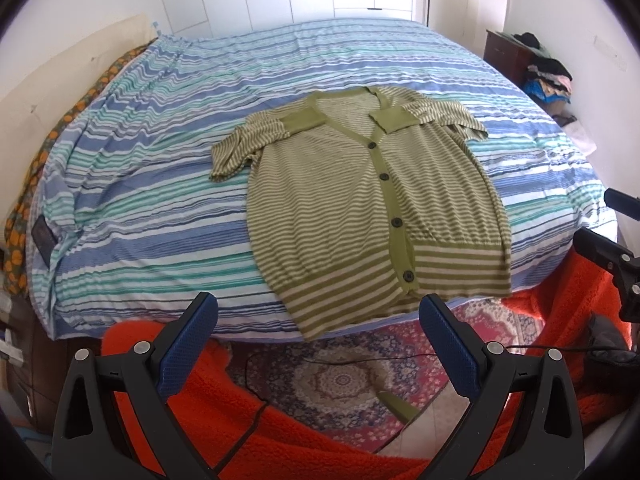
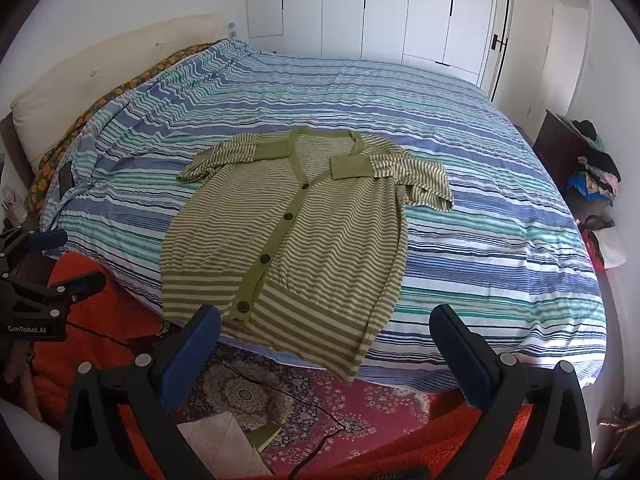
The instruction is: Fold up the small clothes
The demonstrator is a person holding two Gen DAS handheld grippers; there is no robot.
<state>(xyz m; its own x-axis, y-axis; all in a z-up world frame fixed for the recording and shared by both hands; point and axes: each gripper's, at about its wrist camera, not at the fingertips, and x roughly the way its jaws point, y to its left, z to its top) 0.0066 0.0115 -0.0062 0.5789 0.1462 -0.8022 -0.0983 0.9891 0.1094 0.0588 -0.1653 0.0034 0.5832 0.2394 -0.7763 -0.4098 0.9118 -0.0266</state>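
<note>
A green and cream striped cardigan [image 1: 340,216] lies flat, buttoned, on the striped bed [image 1: 160,184]. Both sleeves are folded inward with green cuffs near the collar, and its hem hangs slightly over the near bed edge. It also shows in the right wrist view [image 2: 320,240]. My left gripper [image 1: 318,308] is open and empty, held just short of the hem. My right gripper [image 2: 324,320] is open and empty, also just in front of the hem. The right gripper shows at the right edge of the left wrist view [image 1: 616,248]; the left gripper shows at the left edge of the right wrist view [image 2: 44,272].
An orange fleece blanket [image 1: 304,440] and a patterned rug [image 1: 348,376] with a black cable lie below the bed edge. A dark nightstand piled with clothes [image 2: 592,168] stands to the right. White wardrobe doors [image 2: 400,12] stand behind the bed. A pillow [image 2: 100,76] lies at the left.
</note>
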